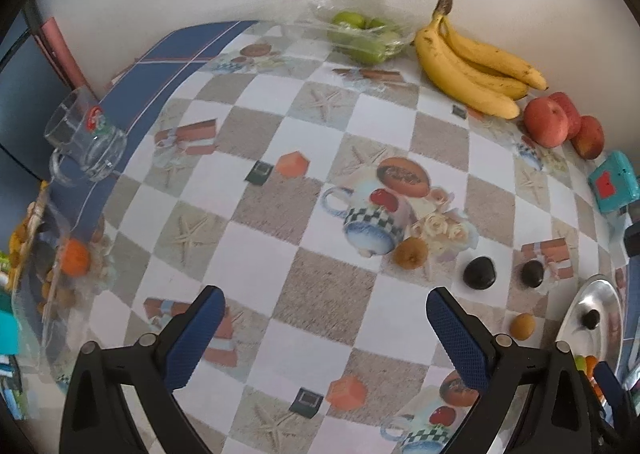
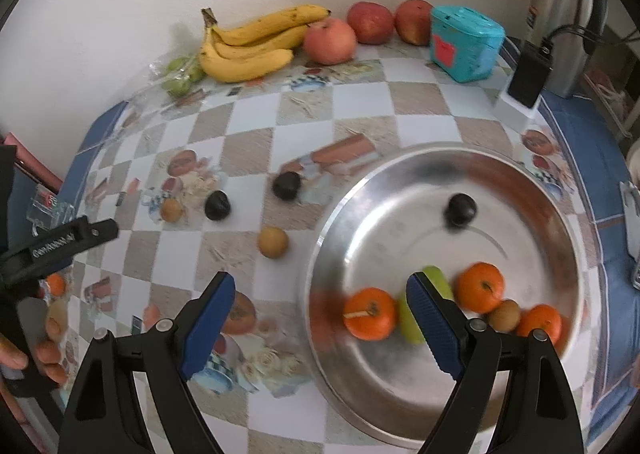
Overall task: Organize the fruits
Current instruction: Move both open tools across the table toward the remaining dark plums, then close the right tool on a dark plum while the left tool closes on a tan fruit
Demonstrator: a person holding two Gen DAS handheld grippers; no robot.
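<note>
A metal bowl (image 2: 532, 190) sits at the right of the table; its edge shows in the left wrist view (image 1: 600, 294). It holds three oranges (image 2: 370, 312), a green fruit (image 2: 410, 318), a kiwi (image 2: 504, 316) and a dark plum (image 2: 462, 210). On the cloth lie two dark plums (image 2: 286, 185) (image 2: 217, 205) and two small brown fruits (image 2: 273, 241) (image 2: 171, 210). Bananas (image 2: 252, 46), apples (image 2: 330, 41) and bagged green fruit (image 2: 180, 74) line the wall. My right gripper (image 2: 320, 294) is open and empty over the bowl's left rim. My left gripper (image 1: 324, 310) is open and empty above the cloth.
A glass mug (image 1: 86, 138) stands at the left edge. A teal box (image 2: 466, 42), a black charger (image 2: 528, 74) and a steel flask (image 2: 564, 6) stand at the back right. A clear bag with an orange (image 1: 74, 258) lies at the left.
</note>
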